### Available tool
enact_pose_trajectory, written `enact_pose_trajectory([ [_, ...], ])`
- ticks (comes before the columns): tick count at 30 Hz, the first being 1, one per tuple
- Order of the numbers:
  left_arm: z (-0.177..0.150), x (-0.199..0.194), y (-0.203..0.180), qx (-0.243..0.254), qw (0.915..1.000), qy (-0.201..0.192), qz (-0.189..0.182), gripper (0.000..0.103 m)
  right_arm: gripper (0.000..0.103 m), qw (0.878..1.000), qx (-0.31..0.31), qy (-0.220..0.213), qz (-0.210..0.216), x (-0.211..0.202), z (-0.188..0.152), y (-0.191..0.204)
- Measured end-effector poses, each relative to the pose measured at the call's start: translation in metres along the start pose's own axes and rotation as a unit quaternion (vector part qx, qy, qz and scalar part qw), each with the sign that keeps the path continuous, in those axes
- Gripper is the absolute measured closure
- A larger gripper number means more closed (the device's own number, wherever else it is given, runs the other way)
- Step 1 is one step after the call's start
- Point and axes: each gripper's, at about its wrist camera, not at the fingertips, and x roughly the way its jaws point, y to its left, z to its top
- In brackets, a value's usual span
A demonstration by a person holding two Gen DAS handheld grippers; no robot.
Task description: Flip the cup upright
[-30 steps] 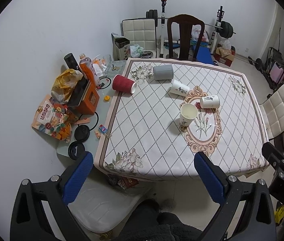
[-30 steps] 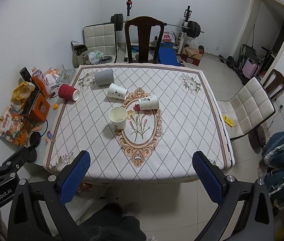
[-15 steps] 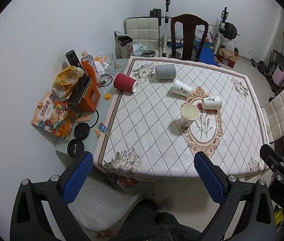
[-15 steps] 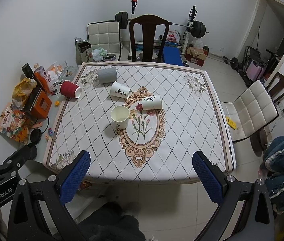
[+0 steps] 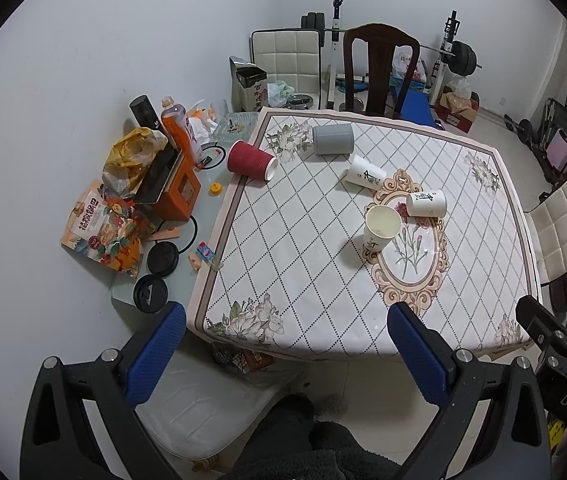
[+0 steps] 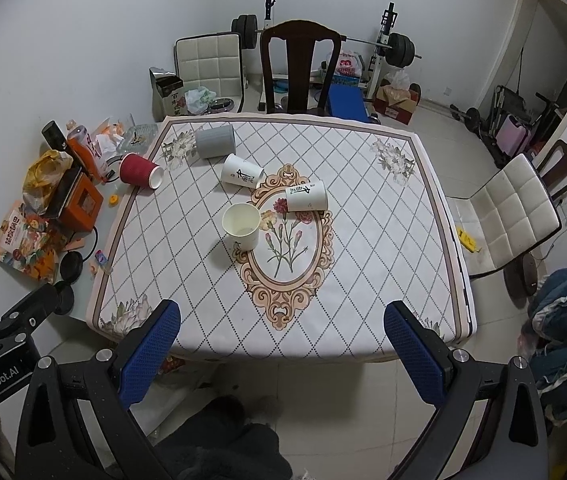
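left gripper [image 5: 285,344] spread wide, holding nothing, off the table's near edge | right gripper [image 6: 283,342] likewise spread, empty | table [image 6: 363,280] at 12 o'clock | upright paper cup [image 6: 241,226] toward 11 | white cups [image 6: 306,197], [image 6: 241,172], grey cup [image 6: 216,142], red cup [image 6: 139,171] lie on their sides beyond it, 11 to 12 o'clock

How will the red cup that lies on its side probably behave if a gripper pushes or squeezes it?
The red cup lies on its round side at the table's edge, so it would likely roll, perhaps off. It looks like ribbed paper: probably light, easily crushed, yet not slippery.
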Motion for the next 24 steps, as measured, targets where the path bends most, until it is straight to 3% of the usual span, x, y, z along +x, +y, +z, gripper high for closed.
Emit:
enact_pose_trajectory([
  [24,0.0046,0.0043,0.0001,0.001,1.0000,-0.001,0.000,0.000,0.000,1.000,0.003,0.008,-0.001,0.0070,0.0026,0.0008],
])
